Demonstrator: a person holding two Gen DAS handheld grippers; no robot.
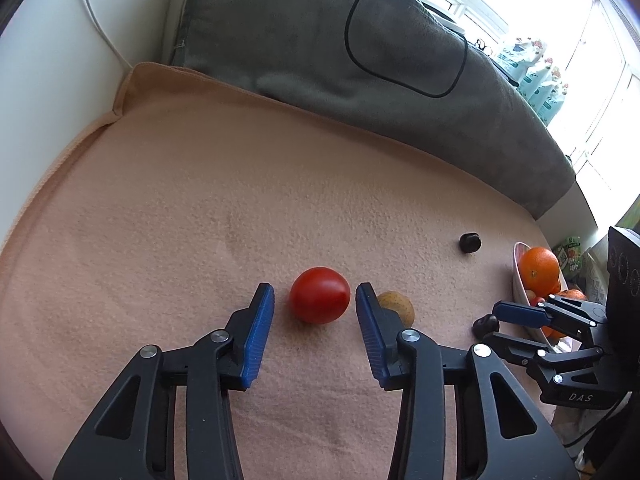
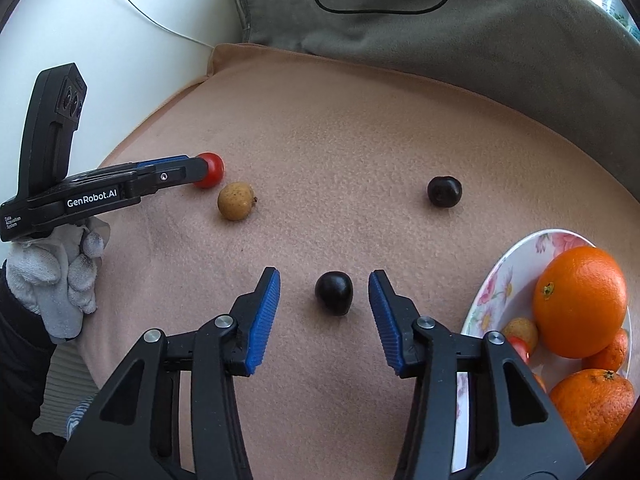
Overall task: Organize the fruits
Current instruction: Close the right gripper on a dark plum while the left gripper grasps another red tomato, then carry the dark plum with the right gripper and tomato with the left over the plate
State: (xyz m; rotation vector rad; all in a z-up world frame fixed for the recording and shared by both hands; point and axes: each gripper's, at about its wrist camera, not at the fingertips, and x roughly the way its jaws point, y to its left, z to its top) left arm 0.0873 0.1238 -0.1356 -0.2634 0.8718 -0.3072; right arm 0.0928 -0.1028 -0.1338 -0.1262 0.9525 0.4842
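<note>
Picking step: the left gripper (image 1: 315, 300) is released around the tomato (image 1: 320, 295); the right gripper (image 2: 324, 294) is released around a dark fruit (image 2: 333, 293). Next, each should squeeze gently.

Surface: peach blanket (image 2: 340, 120) | on it: red tomato (image 1: 320, 295); tan fruit (image 2: 236, 201) just beside it; two dark plums, near (image 2: 333, 293) and far (image 2: 444, 191), well apart | flowered plate (image 2: 520, 256) of oranges (image 2: 580, 300), right edge | grey blanket (image 2: 440, 40) along back.

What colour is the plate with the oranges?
White with pink flowers: the plate shows best in the right wrist view.
</note>
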